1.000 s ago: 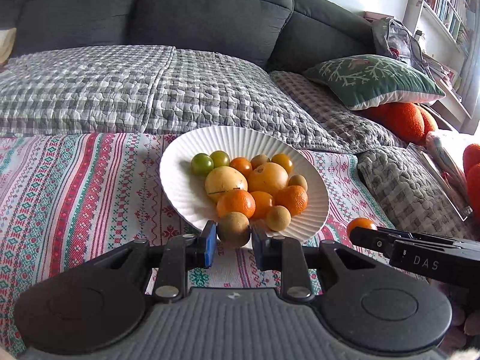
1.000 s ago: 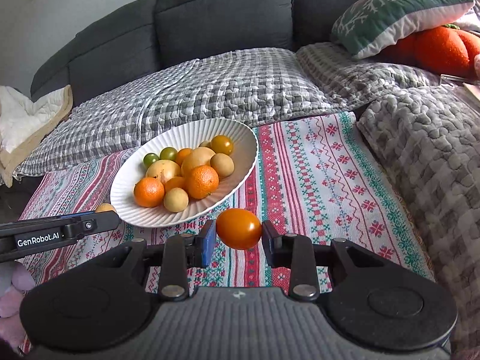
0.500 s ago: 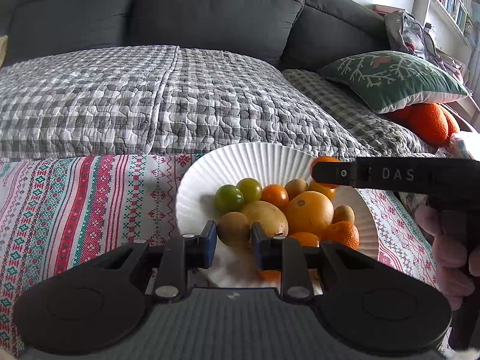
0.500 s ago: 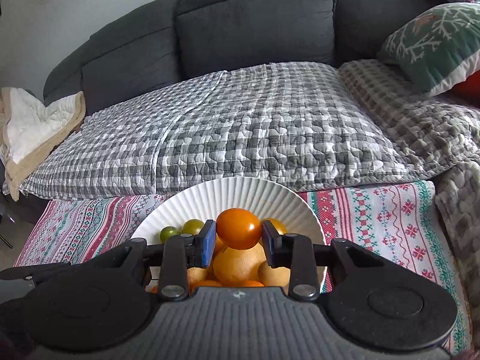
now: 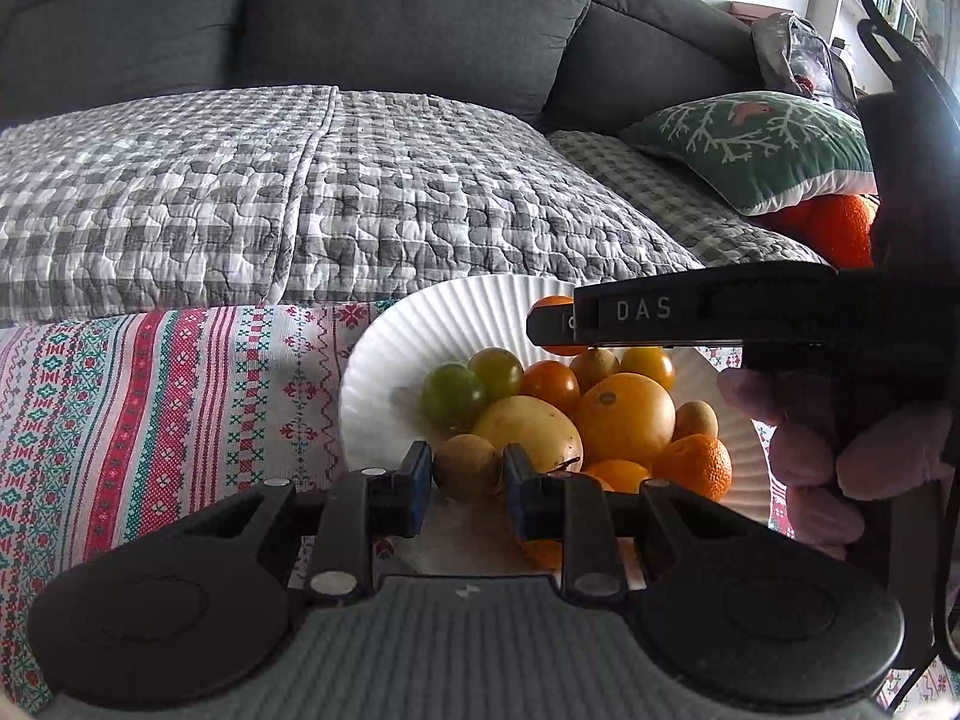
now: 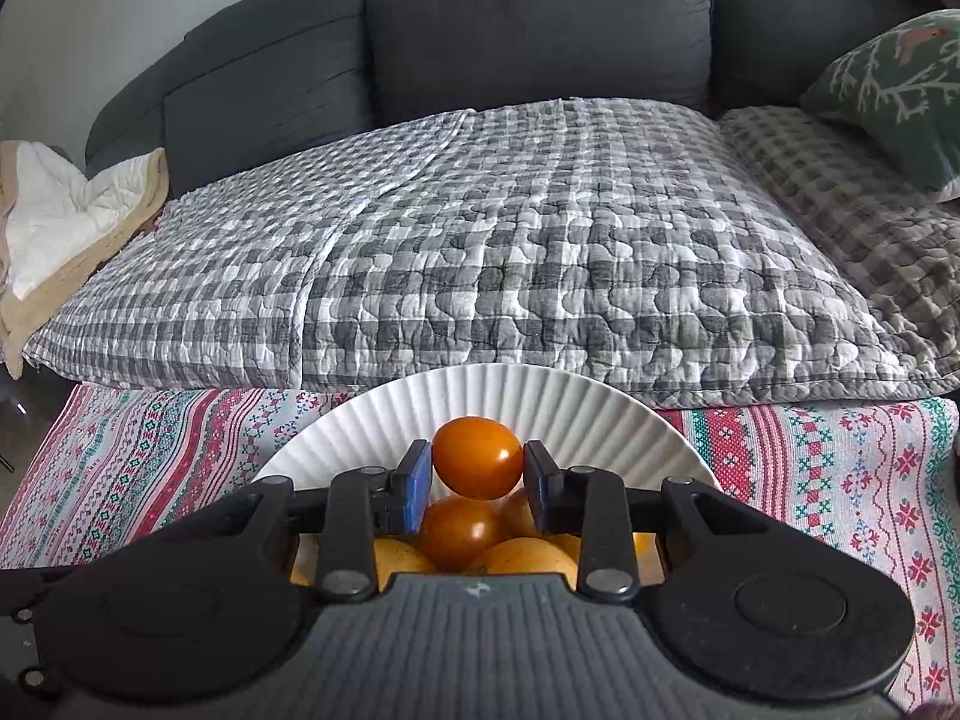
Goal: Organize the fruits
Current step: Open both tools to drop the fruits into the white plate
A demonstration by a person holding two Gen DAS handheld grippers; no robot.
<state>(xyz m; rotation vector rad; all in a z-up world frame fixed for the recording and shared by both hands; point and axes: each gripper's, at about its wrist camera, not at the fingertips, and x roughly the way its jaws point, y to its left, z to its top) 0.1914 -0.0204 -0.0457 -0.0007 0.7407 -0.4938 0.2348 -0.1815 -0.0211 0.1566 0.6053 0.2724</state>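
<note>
A white ribbed plate (image 5: 384, 372) on the patterned cloth holds several fruits: green ones (image 5: 453, 393), oranges (image 5: 624, 417) and a yellow one (image 5: 531, 429). My left gripper (image 5: 468, 471) is shut on a small brown fruit (image 5: 467, 467) at the plate's near left edge. My right gripper (image 6: 478, 471) is shut on an orange tomato (image 6: 478, 456) and holds it just above the piled fruit (image 6: 459, 531) over the plate (image 6: 576, 405). In the left wrist view the right gripper (image 5: 552, 324) reaches in from the right above the plate's far side.
The plate sits on a red and green patterned cloth (image 5: 150, 396). Behind it lies a grey checked quilt (image 6: 510, 240) on a dark sofa (image 5: 390, 18). A green cushion (image 5: 762, 150) and an orange plush (image 5: 840, 228) lie at the right.
Both grippers moved forward over the plate with their fruits still held. The right gripper came lower, so its tomato now hangs just above the pile.
</note>
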